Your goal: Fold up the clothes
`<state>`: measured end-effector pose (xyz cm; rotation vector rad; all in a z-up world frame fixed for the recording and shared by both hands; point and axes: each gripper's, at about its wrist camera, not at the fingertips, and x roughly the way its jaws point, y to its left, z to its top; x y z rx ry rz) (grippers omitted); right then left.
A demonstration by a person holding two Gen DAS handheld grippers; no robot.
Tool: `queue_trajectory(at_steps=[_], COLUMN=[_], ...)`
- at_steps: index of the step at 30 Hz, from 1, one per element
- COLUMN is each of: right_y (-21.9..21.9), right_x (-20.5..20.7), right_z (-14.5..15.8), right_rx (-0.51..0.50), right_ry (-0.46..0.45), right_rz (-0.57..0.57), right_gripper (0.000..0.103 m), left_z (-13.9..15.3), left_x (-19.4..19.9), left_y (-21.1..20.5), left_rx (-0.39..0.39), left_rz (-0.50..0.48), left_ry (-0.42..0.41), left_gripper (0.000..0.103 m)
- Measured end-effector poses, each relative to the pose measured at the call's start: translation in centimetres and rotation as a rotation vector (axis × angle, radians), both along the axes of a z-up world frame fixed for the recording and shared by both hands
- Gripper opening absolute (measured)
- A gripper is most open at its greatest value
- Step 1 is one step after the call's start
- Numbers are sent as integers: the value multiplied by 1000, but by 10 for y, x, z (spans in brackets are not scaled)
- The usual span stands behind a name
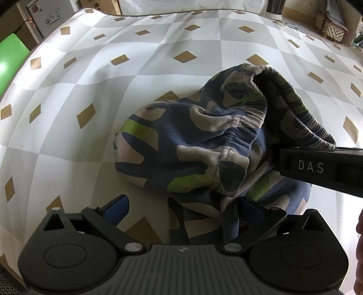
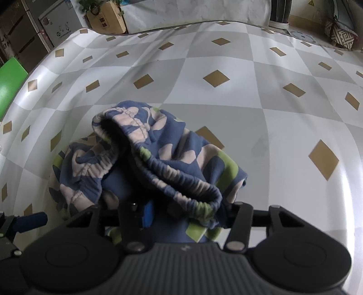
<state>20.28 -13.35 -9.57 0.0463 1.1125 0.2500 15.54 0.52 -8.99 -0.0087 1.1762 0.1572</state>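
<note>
A pair of camouflage shorts (image 1: 192,145) in blue, beige and lime lies crumpled on the checked tablecloth (image 1: 90,74). My left gripper (image 1: 181,211) stands open at the shorts' near edge; cloth lies between its fingers, one blue pad (image 1: 118,208) bare at the left. My right gripper (image 2: 183,213) holds the elastic waistband (image 2: 188,181) between its fingers, with the shorts (image 2: 136,145) bunched up and draped over them. How far its jaws are closed is hidden by cloth. The right gripper's black body also enters the left wrist view (image 1: 317,168) from the right.
The tablecloth (image 2: 226,102) with grey, white and tan diamonds covers the whole table. Cardboard boxes (image 2: 106,18) and a green panel (image 2: 9,79) stand beyond the far and left edges. A patterned bag (image 2: 340,34) sits at the far right.
</note>
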Motion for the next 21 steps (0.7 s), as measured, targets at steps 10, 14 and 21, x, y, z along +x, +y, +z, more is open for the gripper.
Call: queue_trajectory(at_steps=[10,14,21], right_y=[-30,-46,-78], right_x=[-12,-18,-37], right_z=[-2,0,3], right_rx=[-19,-40,-67], right_ry=[43,51,83], right_rz=[-21,-34,-60], right_gripper=[49,49,49], left_z=[-11,-12,-13], left_x=[-5,-9,-15], left_y=[-23,-36,-61], left_rx=[-70,-86,-114], left_rz=[-79,-120,-199], left_ry=[44,42,60], left_gripper=[103,103,103])
